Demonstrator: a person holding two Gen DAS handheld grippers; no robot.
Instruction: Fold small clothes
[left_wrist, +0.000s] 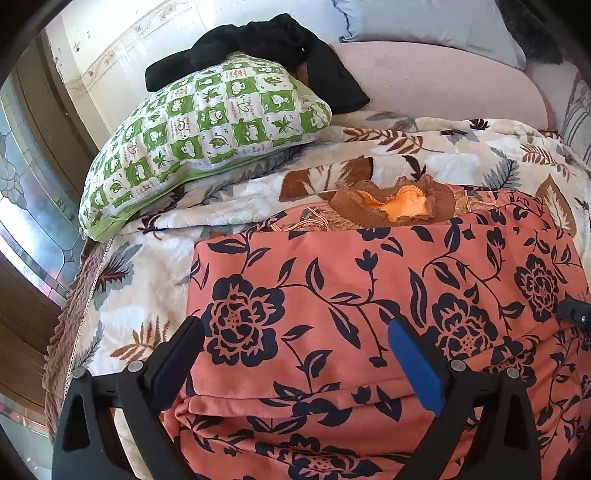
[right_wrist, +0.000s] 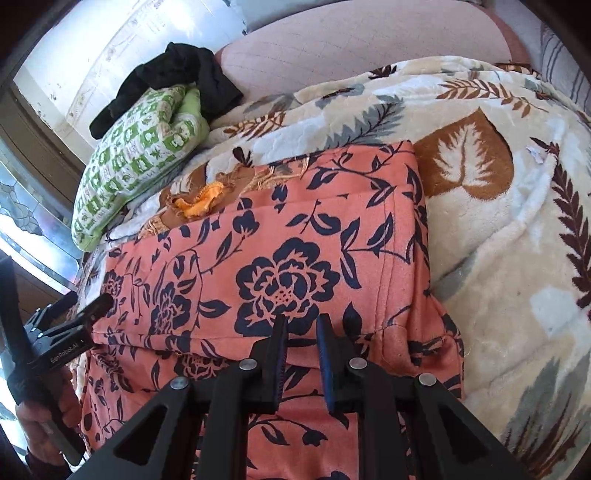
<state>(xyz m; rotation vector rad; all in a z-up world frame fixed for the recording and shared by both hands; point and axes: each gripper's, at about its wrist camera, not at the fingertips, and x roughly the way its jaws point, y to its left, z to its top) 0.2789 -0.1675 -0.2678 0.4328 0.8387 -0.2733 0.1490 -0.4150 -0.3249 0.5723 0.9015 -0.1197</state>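
Note:
A salmon-orange garment with dark navy flowers (left_wrist: 369, 302) lies folded over on the bed, its neckline (left_wrist: 399, 205) with brown and orange trim at the far side. It also shows in the right wrist view (right_wrist: 277, 266). My left gripper (left_wrist: 295, 332) is open wide, its fingers hovering over the garment's left part. It appears at the left edge of the right wrist view (right_wrist: 74, 314). My right gripper (right_wrist: 301, 325) has its jaws a narrow gap apart over the garment's near fold, with nothing between them.
The bed is covered by a cream blanket with brown leaves (right_wrist: 498, 229). A green checked pillow (left_wrist: 199, 136) with a black garment (left_wrist: 273, 48) on top lies at the far left. A pink cushion (left_wrist: 436, 81) is behind. A window (left_wrist: 26, 206) is at the left.

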